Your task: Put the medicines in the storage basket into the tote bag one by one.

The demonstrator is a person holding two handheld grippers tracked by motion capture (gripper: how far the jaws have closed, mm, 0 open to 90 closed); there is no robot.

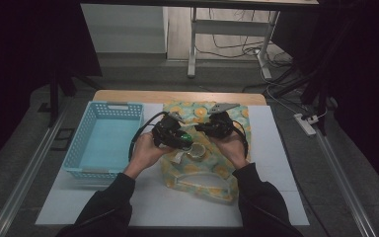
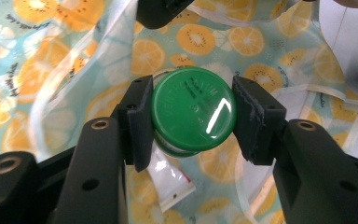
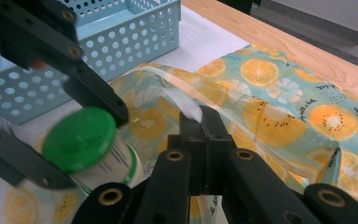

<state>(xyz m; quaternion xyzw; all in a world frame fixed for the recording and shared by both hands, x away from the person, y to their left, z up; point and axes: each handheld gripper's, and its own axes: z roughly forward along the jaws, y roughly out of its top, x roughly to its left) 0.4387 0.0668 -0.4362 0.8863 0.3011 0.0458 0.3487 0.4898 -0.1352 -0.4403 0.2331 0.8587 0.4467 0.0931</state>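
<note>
White sheeting (image 1: 276, 148) covers most of the wooden table (image 1: 177, 96), whose bare light-wood edge shows along the far side. Beyond it lies a grey floor with a white desk frame (image 1: 192, 44), loose cables (image 1: 237, 49) and a white power strip (image 1: 305, 124) off to the right; the rest of the room is dark.

On the left of the sheet sits a light blue perforated basket (image 1: 103, 140). Just beside it, at the centre, lies a translucent bag (image 1: 197, 173) printed with orange and kiwi slices on a teal ground.

The left gripper (image 2: 191, 116) is over the bag, its jaws closed narrow on the green lid (image 2: 193, 114) of a small white jar (image 3: 116, 165). In the left gripper view the pads press the lid's two opposite sides. The jar hangs tilted above the bag, with a white red-edged label or packet (image 2: 172, 179) showing under it.

The right gripper (image 3: 200, 123) is just beside the left one, its jaws pressed together on a fold of the bag's clear rim (image 3: 182, 100), lifting it off the table.

Both of the person's hands (image 1: 145, 153) come in from the near edge, in dark sleeves (image 1: 108, 202).
</note>
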